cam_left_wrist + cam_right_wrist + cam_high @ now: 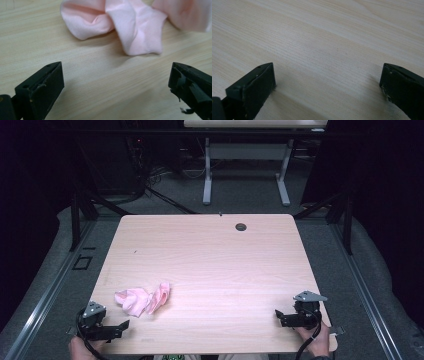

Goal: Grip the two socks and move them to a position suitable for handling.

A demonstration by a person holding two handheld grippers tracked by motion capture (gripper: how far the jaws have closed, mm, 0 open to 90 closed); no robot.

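A crumpled pink cloth (143,300) lies on the light wooden table (210,260) near its front left. My left gripper (111,327) rests at the front left corner, just short of the cloth, held by a hand. In the left gripper view its jaws stand wide open, with the pink cloth (125,27) a little ahead of them and bare wood between them; the left gripper (116,82) holds nothing. My right gripper (283,316) sits at the front right corner, far from the cloth. The right gripper (328,82) is open over bare table wood (319,37).
A round cable hole (241,226) sits near the table's far edge. Grey floor, metal rails (45,290) and black frame legs (76,215) flank the table. Another table with white legs (206,175) stands behind.
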